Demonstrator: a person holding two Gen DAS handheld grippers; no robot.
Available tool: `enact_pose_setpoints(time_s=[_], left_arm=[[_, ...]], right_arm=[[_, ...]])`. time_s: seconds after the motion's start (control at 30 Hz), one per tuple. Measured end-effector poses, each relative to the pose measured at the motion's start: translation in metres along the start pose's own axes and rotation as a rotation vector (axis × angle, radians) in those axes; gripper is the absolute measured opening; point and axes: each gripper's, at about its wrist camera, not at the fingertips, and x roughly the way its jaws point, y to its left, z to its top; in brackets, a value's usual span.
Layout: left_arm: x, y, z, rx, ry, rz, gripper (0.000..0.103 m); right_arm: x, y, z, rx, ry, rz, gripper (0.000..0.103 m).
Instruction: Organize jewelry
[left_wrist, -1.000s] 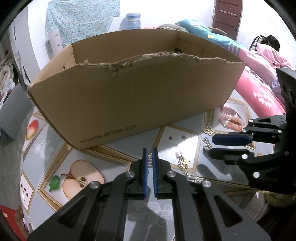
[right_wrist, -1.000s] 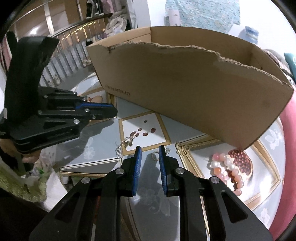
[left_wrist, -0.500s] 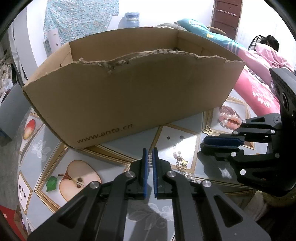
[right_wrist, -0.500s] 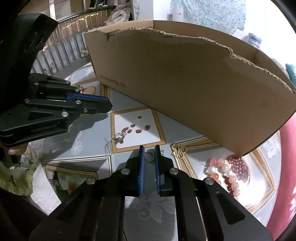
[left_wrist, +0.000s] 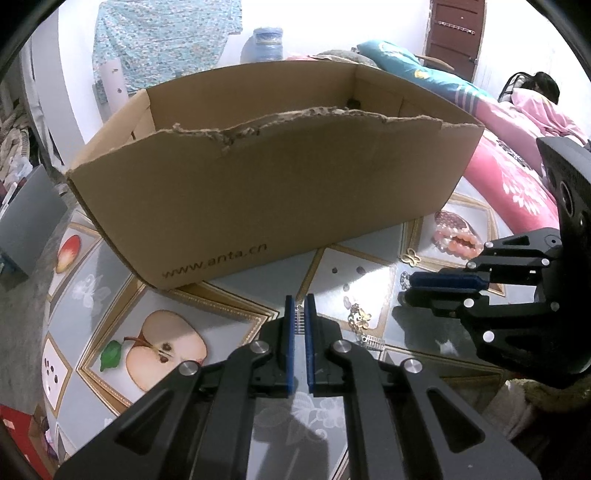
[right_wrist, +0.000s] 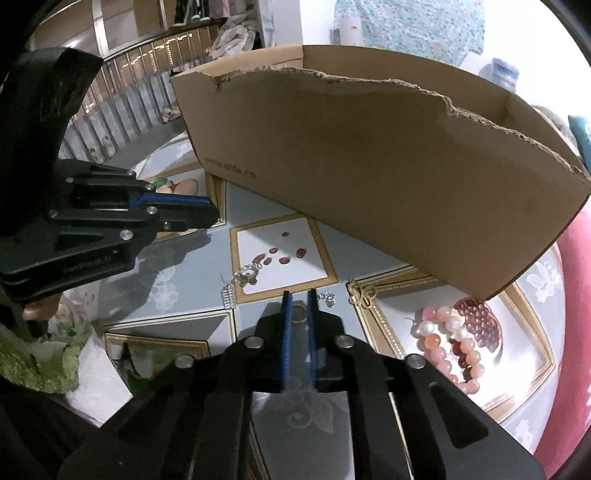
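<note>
My left gripper (left_wrist: 300, 301) is shut on a small silver comb-like hair clip (left_wrist: 300, 316), held above the table in front of the open cardboard box (left_wrist: 280, 199). My right gripper (right_wrist: 298, 299) is shut on a thin ring (right_wrist: 299, 314) just above the table; it also shows in the left wrist view (left_wrist: 443, 284). Loose jewelry lies on the table: a gold charm piece (left_wrist: 358, 317), another silver clip (right_wrist: 228, 295), a gold bow (right_wrist: 360, 293), a small silver piece (right_wrist: 328, 298) and pink bead bracelets (right_wrist: 448, 341).
The box (right_wrist: 369, 166) stands across the far side of the fruit-patterned table (left_wrist: 88, 291). A pink bedspread (left_wrist: 517, 173) lies to the right, with a railing (right_wrist: 122, 107) at the left. The table edge is near me.
My right gripper has closed from open onto the ring. My left gripper has risen slightly with the clip, so more of the box interior shows.
</note>
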Motion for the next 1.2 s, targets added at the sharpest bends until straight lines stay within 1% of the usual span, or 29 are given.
enact_pose_setpoints(time_s=[0.27, 0.43, 0.53, 0.6, 0.67, 1.07, 1.2], left_arm=[[0.002, 0.002, 0.0, -0.003, 0.008, -0.002, 0.004], [0.005, 0.004, 0.0, -0.005, 0.014, -0.003, 0.004], [0.007, 0.005, 0.0, -0.006, 0.016, -0.005, 0.004], [0.007, 0.005, 0.0, -0.007, 0.016, -0.006, 0.004], [0.007, 0.005, 0.0, -0.006, 0.016, -0.005, 0.004], [0.0, 0.005, -0.002, -0.009, 0.002, 0.006, 0.004], [-0.001, 0.004, -0.002, -0.008, 0.0, 0.008, 0.004]], right_arm=[[0.006, 0.004, 0.002, -0.007, 0.008, -0.001, 0.014], [0.006, 0.016, -0.001, -0.069, 0.004, -0.044, 0.014], [0.007, 0.021, -0.001, -0.093, 0.002, -0.067, 0.01], [0.007, 0.02, 0.0, -0.083, 0.0, -0.061, 0.007], [0.008, 0.019, 0.001, -0.068, 0.001, -0.046, 0.001], [0.005, 0.018, -0.001, -0.053, -0.012, -0.038, 0.0], [-0.004, 0.012, -0.004, -0.035, -0.015, -0.027, 0.0]])
